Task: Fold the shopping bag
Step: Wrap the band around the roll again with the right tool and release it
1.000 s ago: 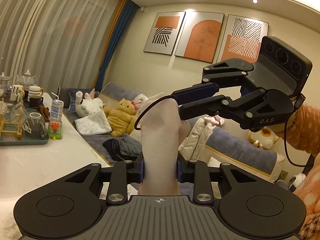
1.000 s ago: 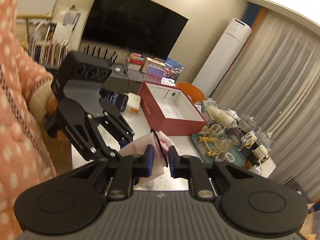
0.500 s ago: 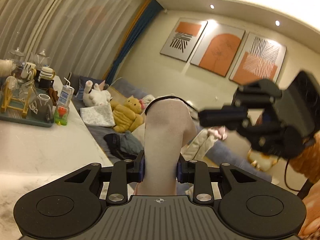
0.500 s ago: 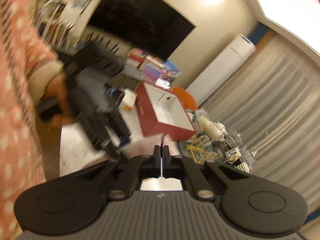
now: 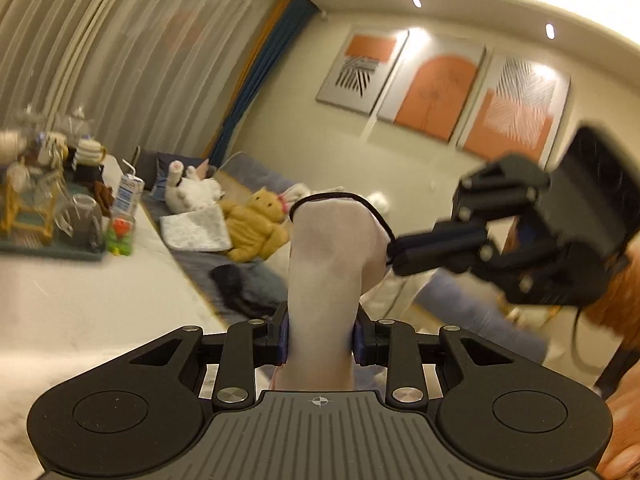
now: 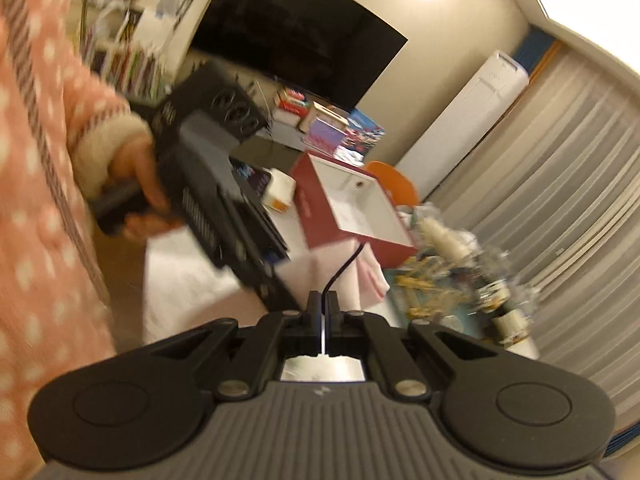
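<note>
The shopping bag (image 5: 326, 268) is rolled into a pale pink bundle that stands upright between my left gripper's (image 5: 320, 340) fingers, which are shut on it. A thin black elastic loop (image 5: 340, 200) arches over the bundle's top. My right gripper (image 5: 394, 258) is shut on this loop at the bundle's right side and pulls it taut. In the right wrist view the loop (image 6: 342, 270) runs from the closed right gripper (image 6: 323, 304) to the pink bundle (image 6: 370, 276), with my left gripper's body (image 6: 224, 200) to the left.
A white marble table (image 5: 80, 312) lies below left, bearing a teal tray of glassware (image 5: 44, 216) and a drink carton (image 5: 128, 192). A sofa with plush toys (image 5: 256, 228) is behind. A red open box (image 6: 348, 208) stands on the table.
The right gripper closed on the elastic loop and drew it out to the bundle's right side. Both views tilted and are blurred by motion. The left gripper keeps its hold on the bundle.
</note>
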Tool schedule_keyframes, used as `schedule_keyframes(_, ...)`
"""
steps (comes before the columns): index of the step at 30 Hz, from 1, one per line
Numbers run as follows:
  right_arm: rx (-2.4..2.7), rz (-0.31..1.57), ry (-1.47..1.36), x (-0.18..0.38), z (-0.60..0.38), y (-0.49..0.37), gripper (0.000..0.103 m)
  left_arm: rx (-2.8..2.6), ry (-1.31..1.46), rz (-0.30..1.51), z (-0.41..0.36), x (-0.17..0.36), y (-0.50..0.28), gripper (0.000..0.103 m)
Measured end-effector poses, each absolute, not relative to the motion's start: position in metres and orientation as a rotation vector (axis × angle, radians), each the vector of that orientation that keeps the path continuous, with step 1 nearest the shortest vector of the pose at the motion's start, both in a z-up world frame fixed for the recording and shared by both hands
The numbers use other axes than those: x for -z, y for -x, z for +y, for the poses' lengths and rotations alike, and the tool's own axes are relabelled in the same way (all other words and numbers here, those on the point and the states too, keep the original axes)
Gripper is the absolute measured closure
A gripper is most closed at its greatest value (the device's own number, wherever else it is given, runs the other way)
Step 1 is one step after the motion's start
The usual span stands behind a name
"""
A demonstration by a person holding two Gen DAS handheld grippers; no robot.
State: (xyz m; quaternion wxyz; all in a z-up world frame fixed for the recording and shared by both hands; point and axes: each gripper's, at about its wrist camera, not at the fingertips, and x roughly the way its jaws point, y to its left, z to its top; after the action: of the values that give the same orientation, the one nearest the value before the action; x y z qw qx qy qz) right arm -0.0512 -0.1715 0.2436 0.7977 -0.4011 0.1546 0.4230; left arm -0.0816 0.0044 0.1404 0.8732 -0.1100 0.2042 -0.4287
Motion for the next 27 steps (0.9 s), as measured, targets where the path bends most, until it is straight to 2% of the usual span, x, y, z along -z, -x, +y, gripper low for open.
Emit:
schedule_keyframes(4,-0.966,0.394,0.790,-0.251,-0.178,0.040,0.103,0.851,0.163,0.447,-0.005,-0.142,0.083,0.073)
schedule_keyframes(10,-1.043,0.474,0.699,-0.243,-0.169,0.028,0.103,0.818,-0.253,0.399,-0.048,-0.163,0.111,0.074)
schedule_keyframes(19,-1.063,0.570,0.652,-0.231,-0.160,0.019,0.103,0.787,-0.509,0.359,-0.076,-0.161,0.118,0.074)
schedule_keyframes(22,-1.017,0.630,0.459,-0.241,-0.164,0.007,0.102,0.775,-0.655,0.318,-0.092,-0.155,0.125,0.074)
schedule_keyframes(25,-0.983,0.738,0.455,-0.233,-0.155,0.000,0.102,0.788,-0.763,0.292,-0.107,-0.149,0.132,0.074)
schedule_keyframes(27,-0.960,0.799,0.474,-0.227,-0.149,-0.004,0.103,0.809,-0.742,0.310,-0.107,-0.144,0.127,0.074)
